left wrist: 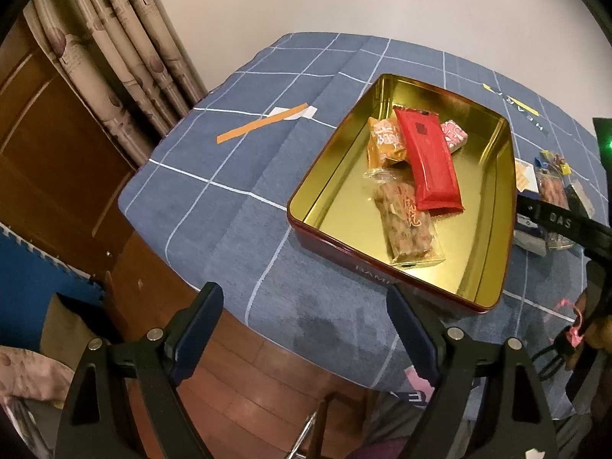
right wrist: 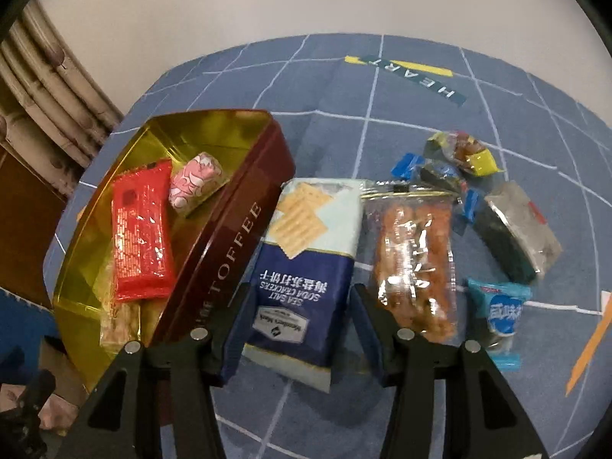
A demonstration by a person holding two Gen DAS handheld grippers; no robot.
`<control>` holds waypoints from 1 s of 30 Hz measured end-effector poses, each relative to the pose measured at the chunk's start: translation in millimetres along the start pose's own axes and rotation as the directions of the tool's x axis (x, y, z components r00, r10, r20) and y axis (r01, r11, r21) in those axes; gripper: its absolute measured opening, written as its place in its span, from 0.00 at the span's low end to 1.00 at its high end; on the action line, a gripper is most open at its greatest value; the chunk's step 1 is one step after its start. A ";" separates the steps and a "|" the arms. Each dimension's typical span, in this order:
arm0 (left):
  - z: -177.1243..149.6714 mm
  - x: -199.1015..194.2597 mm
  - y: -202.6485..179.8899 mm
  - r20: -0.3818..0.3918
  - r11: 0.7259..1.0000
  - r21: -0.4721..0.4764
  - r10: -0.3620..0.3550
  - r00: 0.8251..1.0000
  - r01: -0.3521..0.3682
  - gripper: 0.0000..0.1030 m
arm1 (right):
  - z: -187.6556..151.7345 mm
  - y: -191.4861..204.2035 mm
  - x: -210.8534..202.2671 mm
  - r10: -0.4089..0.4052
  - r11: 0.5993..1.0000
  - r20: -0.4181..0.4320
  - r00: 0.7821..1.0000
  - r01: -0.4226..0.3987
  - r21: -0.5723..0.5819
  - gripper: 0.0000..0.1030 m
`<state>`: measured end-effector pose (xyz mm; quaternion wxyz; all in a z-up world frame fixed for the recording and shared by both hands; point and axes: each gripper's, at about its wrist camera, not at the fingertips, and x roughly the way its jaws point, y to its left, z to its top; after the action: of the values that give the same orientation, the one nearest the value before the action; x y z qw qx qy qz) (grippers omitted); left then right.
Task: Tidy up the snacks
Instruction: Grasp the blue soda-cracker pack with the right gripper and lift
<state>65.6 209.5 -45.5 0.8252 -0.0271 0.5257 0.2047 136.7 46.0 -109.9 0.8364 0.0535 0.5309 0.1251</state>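
Observation:
A dark red toffee tin (left wrist: 329, 243) with a gold inside sits on the blue checked tablecloth; it also shows in the right wrist view (right wrist: 244, 206). It holds a red packet (left wrist: 430, 160), an orange packet (left wrist: 384, 141), a pink wrapped sweet (left wrist: 453, 135) and a clear nut bar (left wrist: 409, 225). My left gripper (left wrist: 302, 329) is open and empty near the tin's front corner. My right gripper (right wrist: 298, 329) is open, its fingers on either side of a blue soda cracker pack (right wrist: 302, 264) lying next to the tin. A clear pack of orange snacks (right wrist: 415, 260) lies just right of it.
Several small loose snacks lie to the right: a light blue candy (right wrist: 499, 310), a dark green bar (right wrist: 516, 229), a yellow-ended packet (right wrist: 464, 151) and a blue-ended sweet (right wrist: 440, 176). An orange paper strip (left wrist: 264, 124) lies on the cloth. Curtains (left wrist: 114, 57) and a wooden cabinet stand left.

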 end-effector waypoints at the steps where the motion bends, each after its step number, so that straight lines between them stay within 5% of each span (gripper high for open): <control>1: 0.0 0.0 0.1 0.000 1.000 0.002 0.001 1.000 -0.001 0.83 | 2.0 1.6 1.3 -0.009 1.000 0.000 1.000 0.009 -0.010 0.51; 6: -0.4 1.3 -0.7 -0.007 1.000 0.007 0.002 1.000 -0.001 0.83 | 13.7 9.6 8.5 -0.065 0.997 -0.016 0.998 0.064 -0.042 0.59; 13: -2.3 1.7 -3.6 -0.009 1.000 0.012 0.010 1.000 -0.010 0.83 | 13.1 14.9 10.8 -0.106 0.989 -0.008 0.994 0.105 -0.106 0.53; 22: -5.3 -5.9 -11.7 0.029 0.998 0.044 0.033 0.999 -0.034 0.83 | -21.9 18.7 -25.7 -0.017 0.994 -0.007 1.000 0.016 -0.106 0.52; 27: -9.8 -21.1 -27.8 0.093 0.993 0.117 -0.021 0.995 0.010 0.83 | -58.9 1.1 -78.3 0.063 0.995 0.036 0.997 -0.060 -0.078 0.52; 30: -17.3 -31.9 -47.6 0.106 0.972 0.210 -0.128 0.986 0.104 0.83 | -85.4 -35.7 -107.5 0.043 0.999 0.063 0.997 -0.042 -0.011 0.52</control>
<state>56.7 151.6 -33.3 0.8640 0.0390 0.4914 0.1024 21.6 -20.7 -60.5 0.8502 0.0645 0.5023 0.1437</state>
